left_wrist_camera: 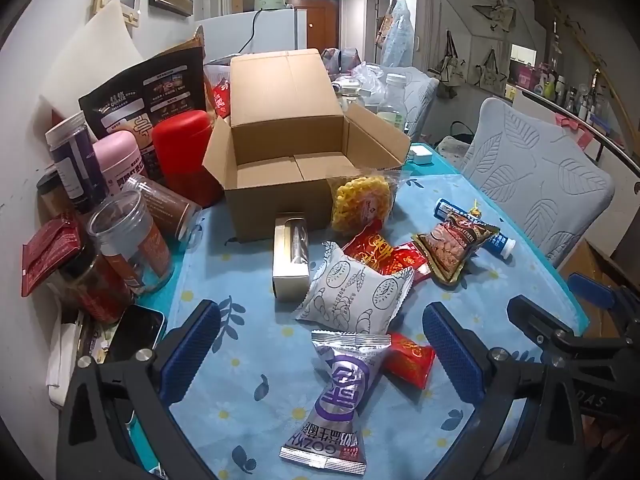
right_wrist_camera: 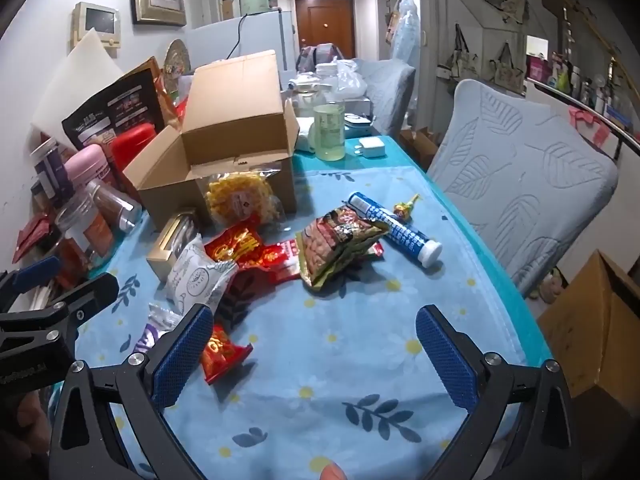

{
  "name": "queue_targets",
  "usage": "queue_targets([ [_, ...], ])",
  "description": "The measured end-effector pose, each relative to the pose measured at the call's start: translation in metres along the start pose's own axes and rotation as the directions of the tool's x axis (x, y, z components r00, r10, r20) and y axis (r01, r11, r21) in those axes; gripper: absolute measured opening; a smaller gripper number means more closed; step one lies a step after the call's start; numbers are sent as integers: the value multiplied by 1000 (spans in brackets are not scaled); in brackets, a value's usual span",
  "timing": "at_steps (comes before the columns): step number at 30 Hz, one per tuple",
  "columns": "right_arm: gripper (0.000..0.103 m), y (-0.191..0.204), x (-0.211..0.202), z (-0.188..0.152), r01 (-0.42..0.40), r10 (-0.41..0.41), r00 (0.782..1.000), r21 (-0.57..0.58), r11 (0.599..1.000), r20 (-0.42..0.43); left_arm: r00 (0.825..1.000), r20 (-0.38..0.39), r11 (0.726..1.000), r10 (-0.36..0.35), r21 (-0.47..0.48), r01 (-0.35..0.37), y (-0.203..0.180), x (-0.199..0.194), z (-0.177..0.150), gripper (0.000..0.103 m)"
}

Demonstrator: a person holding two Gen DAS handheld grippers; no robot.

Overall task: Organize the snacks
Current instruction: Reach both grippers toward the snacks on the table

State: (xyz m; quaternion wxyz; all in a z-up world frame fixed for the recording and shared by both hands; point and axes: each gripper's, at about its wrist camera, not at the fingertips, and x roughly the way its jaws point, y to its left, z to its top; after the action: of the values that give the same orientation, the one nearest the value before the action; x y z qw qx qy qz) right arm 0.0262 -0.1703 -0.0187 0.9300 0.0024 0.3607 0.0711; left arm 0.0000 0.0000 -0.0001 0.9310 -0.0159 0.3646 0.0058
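Left wrist view: I am holding the left gripper [left_wrist_camera: 320, 350] with jaws wide apart over a silver-purple packet [left_wrist_camera: 340, 396] at lower centre; the cardboard box [left_wrist_camera: 288, 168] is sitting open at upper centre; right wrist view: the right gripper [right_wrist_camera: 316, 350] is gaping, nothing between, snacks [right_wrist_camera: 340, 240] lying mid-frame.

Left gripper [left_wrist_camera: 320, 344] tilted downward, jaws spread wide, nothing between. Right gripper [right_wrist_camera: 316, 344] alongside it, same tilt, jaws wide, empty.
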Motion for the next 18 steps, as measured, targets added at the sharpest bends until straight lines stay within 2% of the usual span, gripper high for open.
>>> queue_targets([
  [18,103,0,-3,1,3,-3,1000,-20,1000,7,999,35,999,33,33,-34,-1,-8,3,103],
])
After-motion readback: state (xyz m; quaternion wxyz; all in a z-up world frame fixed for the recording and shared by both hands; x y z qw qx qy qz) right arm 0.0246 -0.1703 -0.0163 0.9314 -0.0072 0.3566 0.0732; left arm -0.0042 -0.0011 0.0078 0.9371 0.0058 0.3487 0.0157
